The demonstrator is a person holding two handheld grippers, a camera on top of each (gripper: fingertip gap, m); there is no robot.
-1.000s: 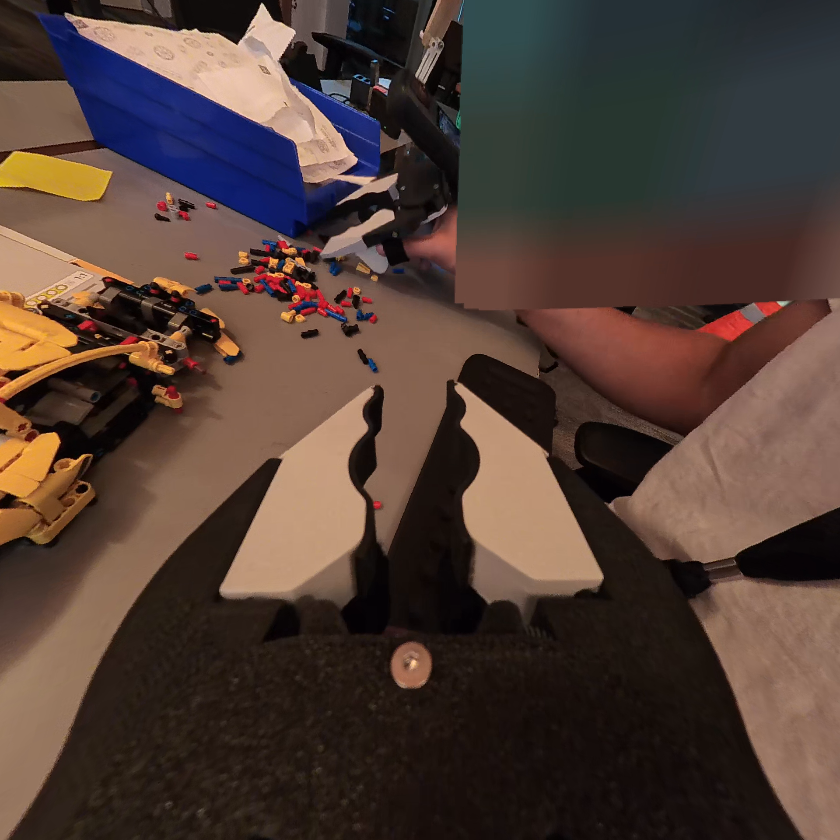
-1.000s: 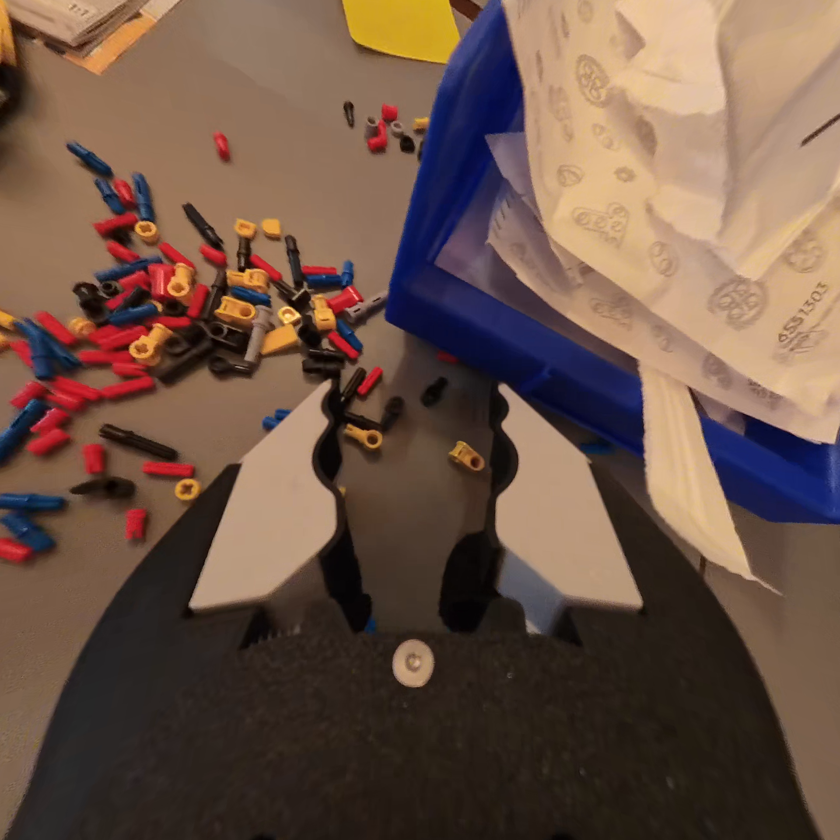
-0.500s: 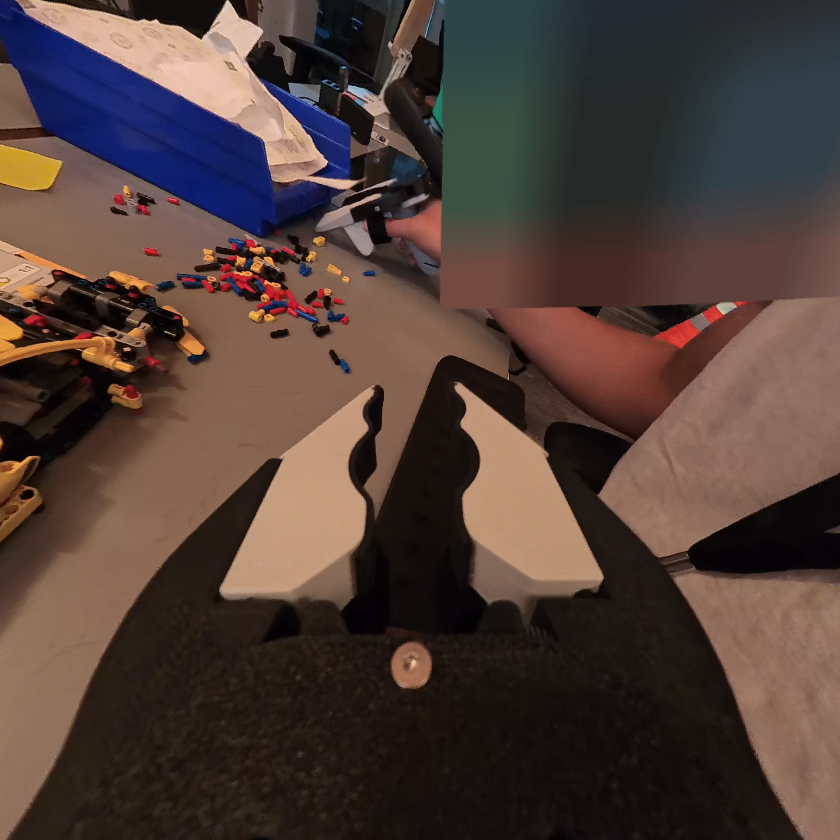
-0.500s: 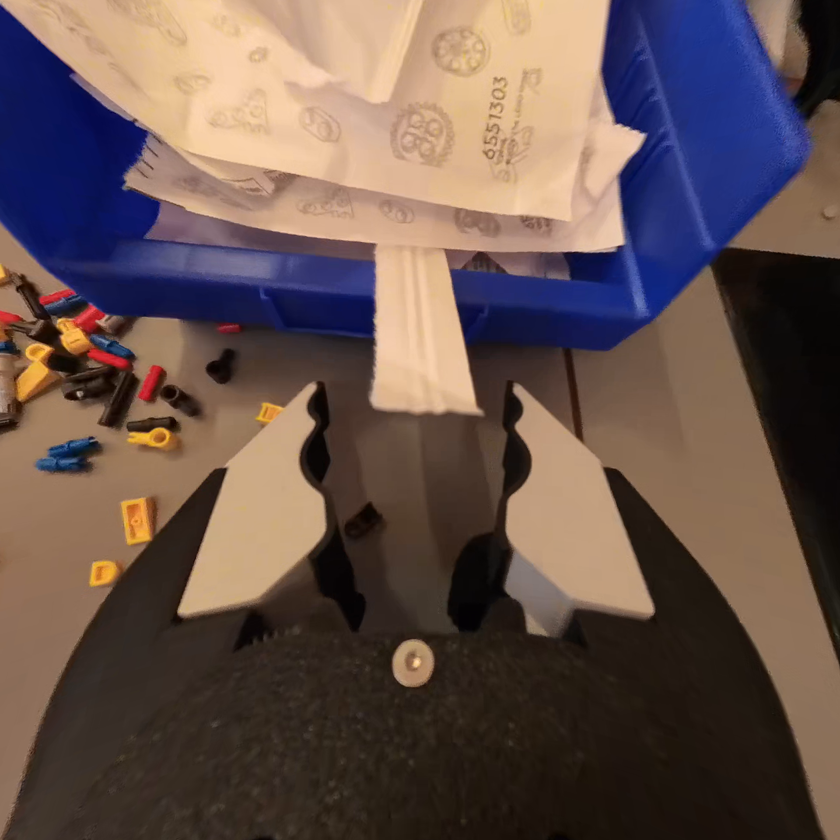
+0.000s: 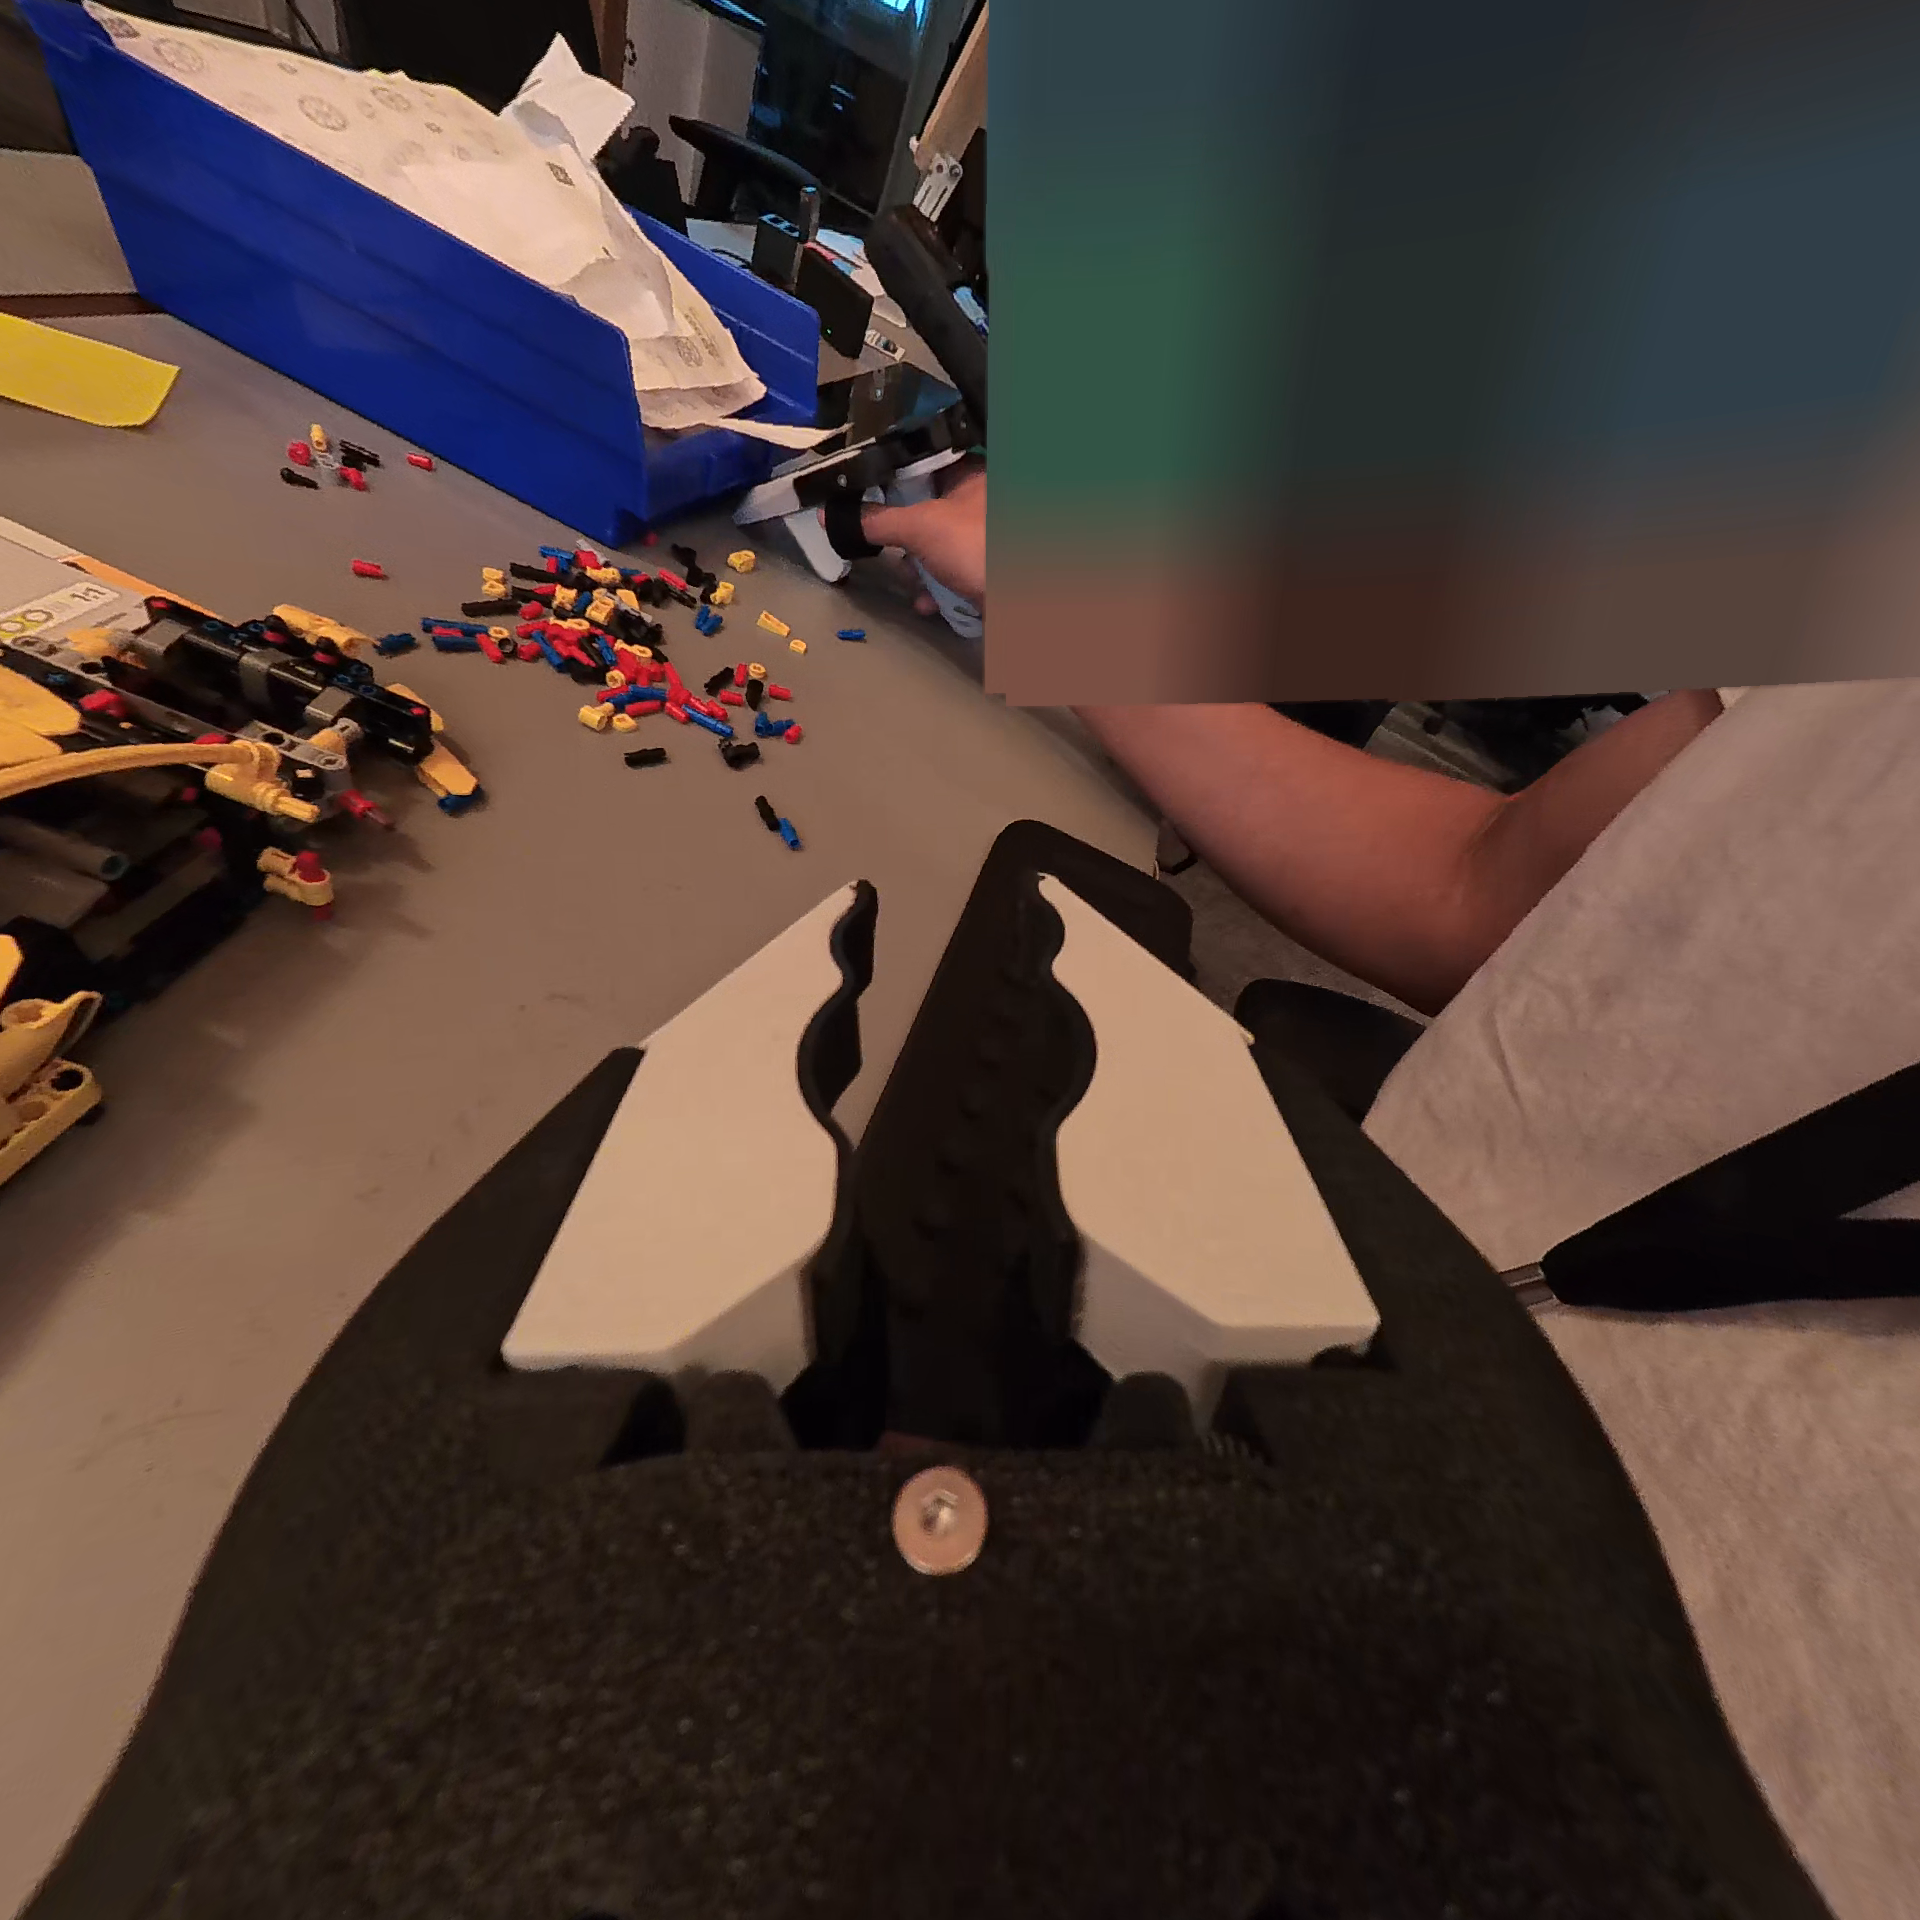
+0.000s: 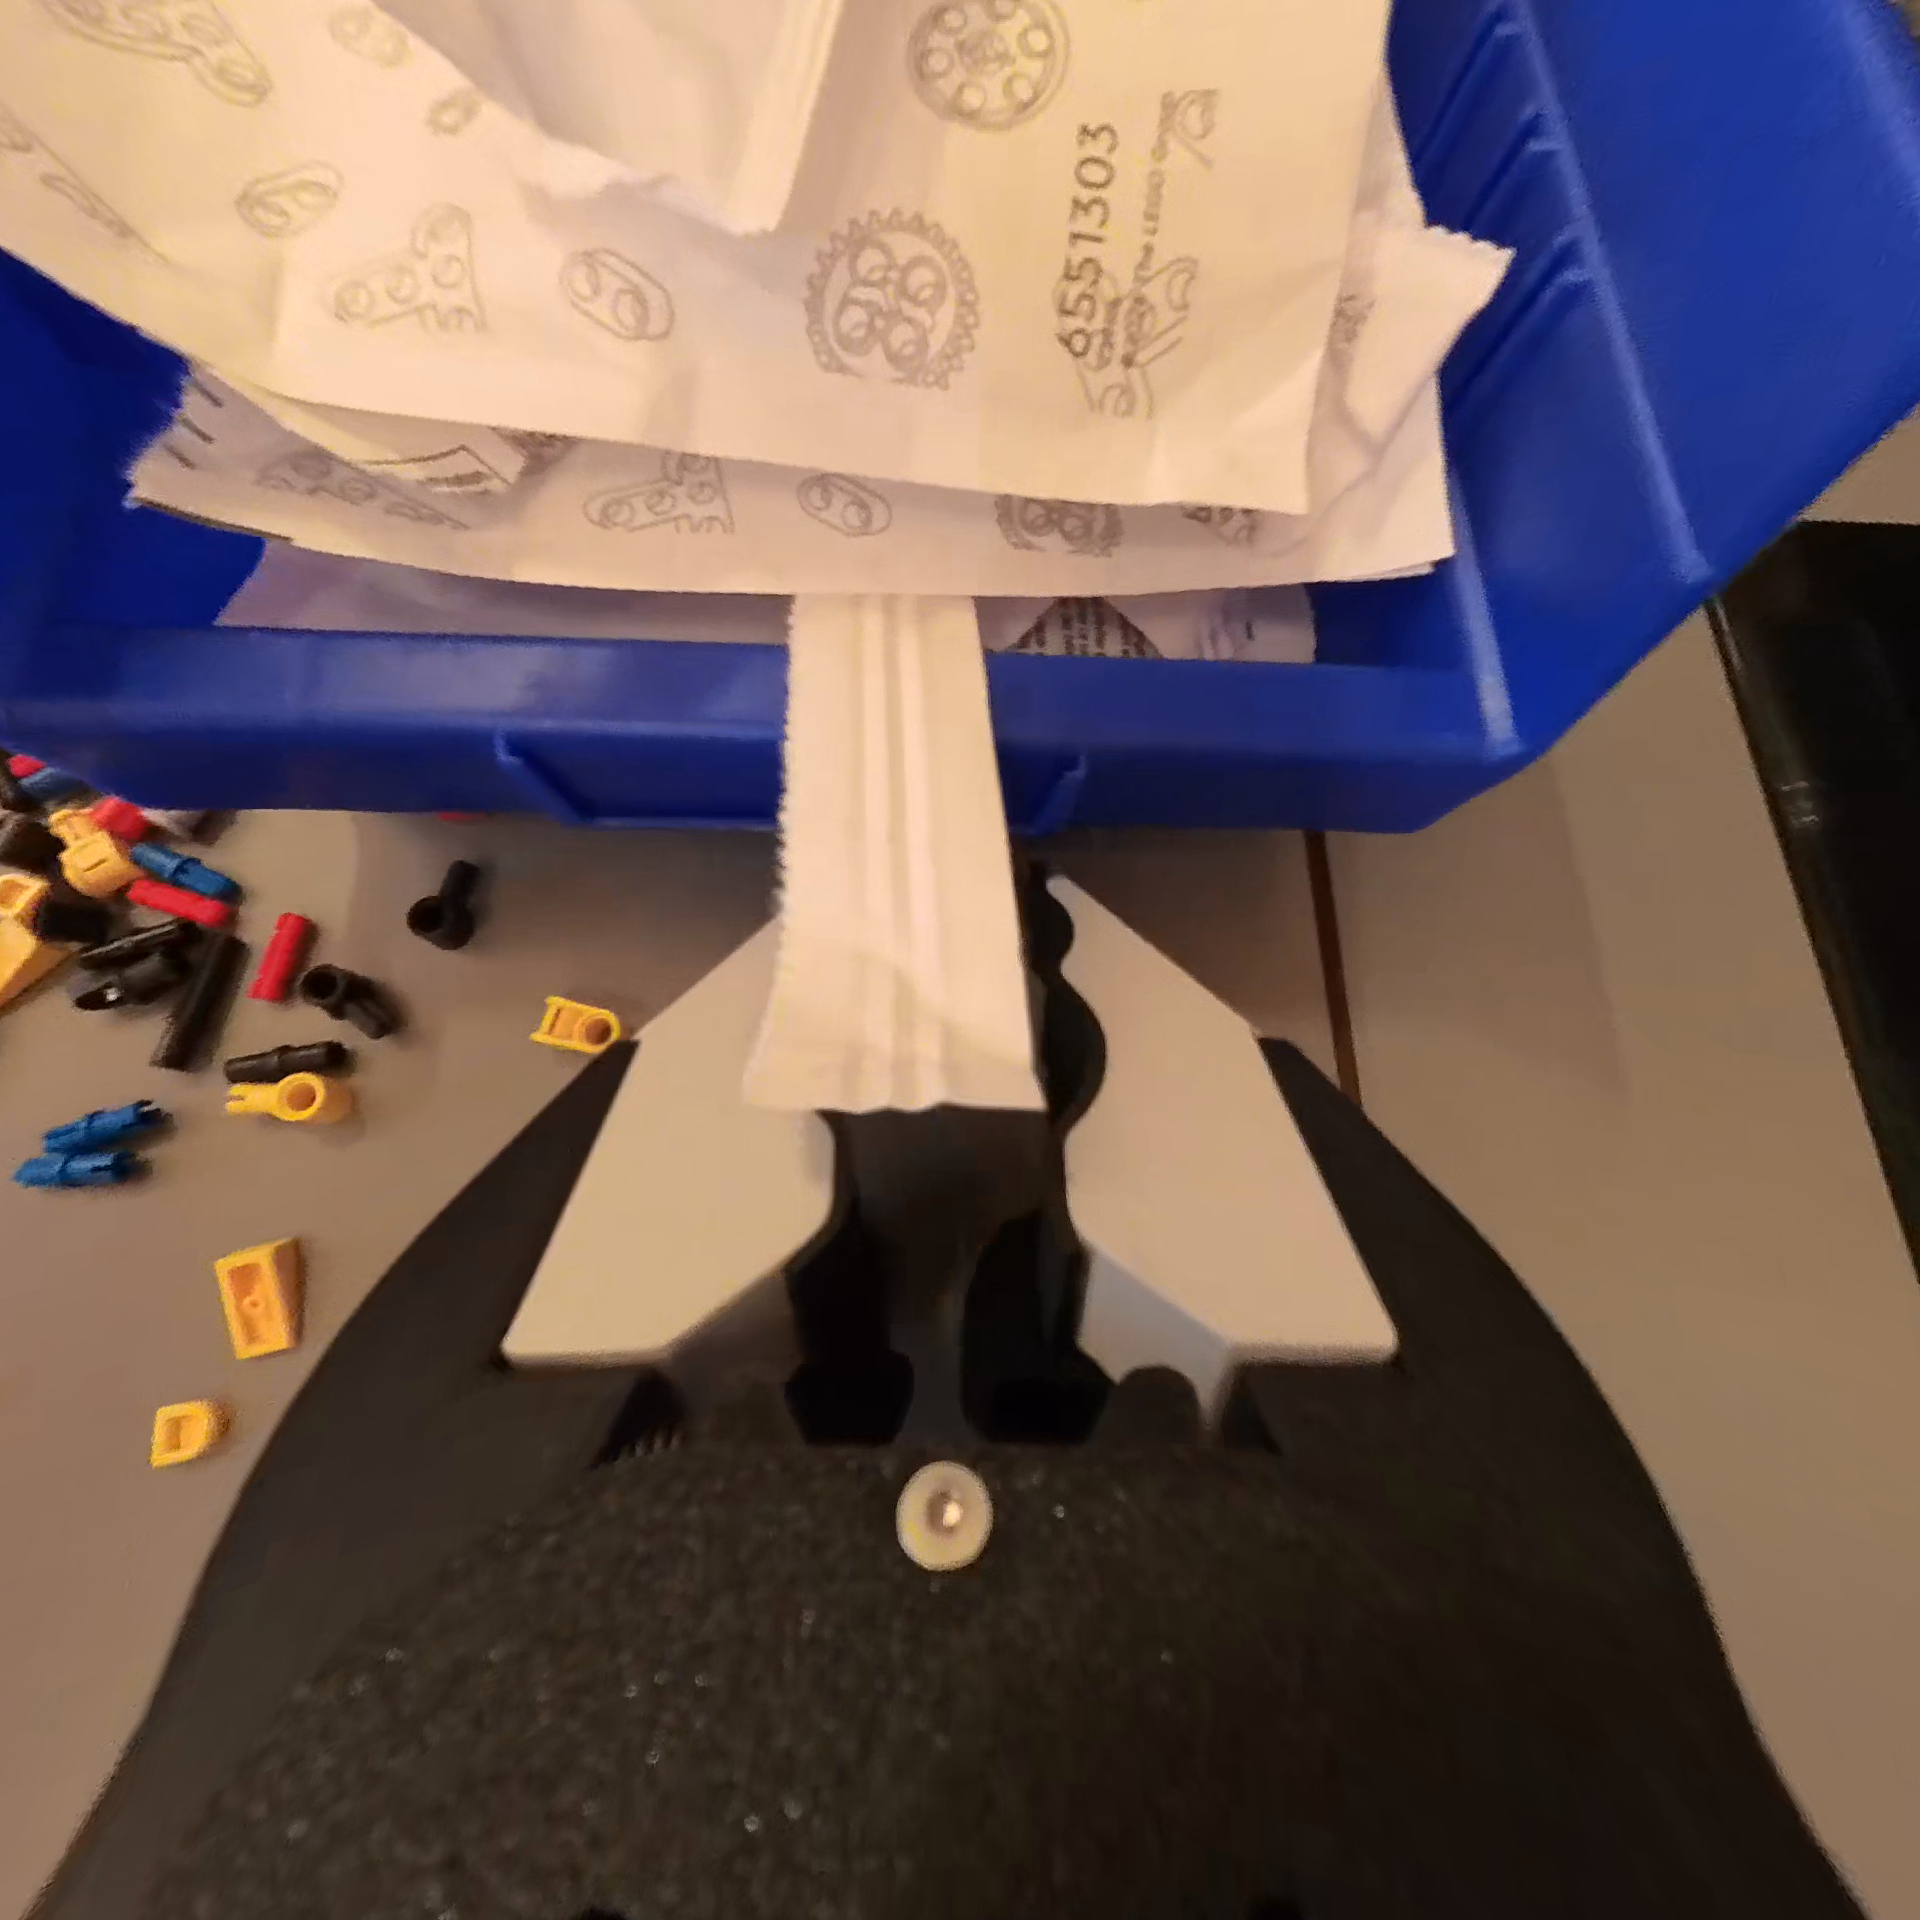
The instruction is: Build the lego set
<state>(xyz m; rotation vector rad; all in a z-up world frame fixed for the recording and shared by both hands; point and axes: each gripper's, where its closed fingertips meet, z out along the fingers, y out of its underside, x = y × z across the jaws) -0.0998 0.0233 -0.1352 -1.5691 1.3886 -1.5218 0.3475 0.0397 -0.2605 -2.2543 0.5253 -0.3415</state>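
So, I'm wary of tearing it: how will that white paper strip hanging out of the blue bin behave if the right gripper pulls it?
The paper strip droops over the blue bin rim, so it's probably floppy and light. It continues under other paper bags, so pulling may drag them or tear it.

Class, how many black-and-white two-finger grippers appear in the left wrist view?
2. The left gripper fills the foreground; the right gripper is far off, beside the blue plastic bin.
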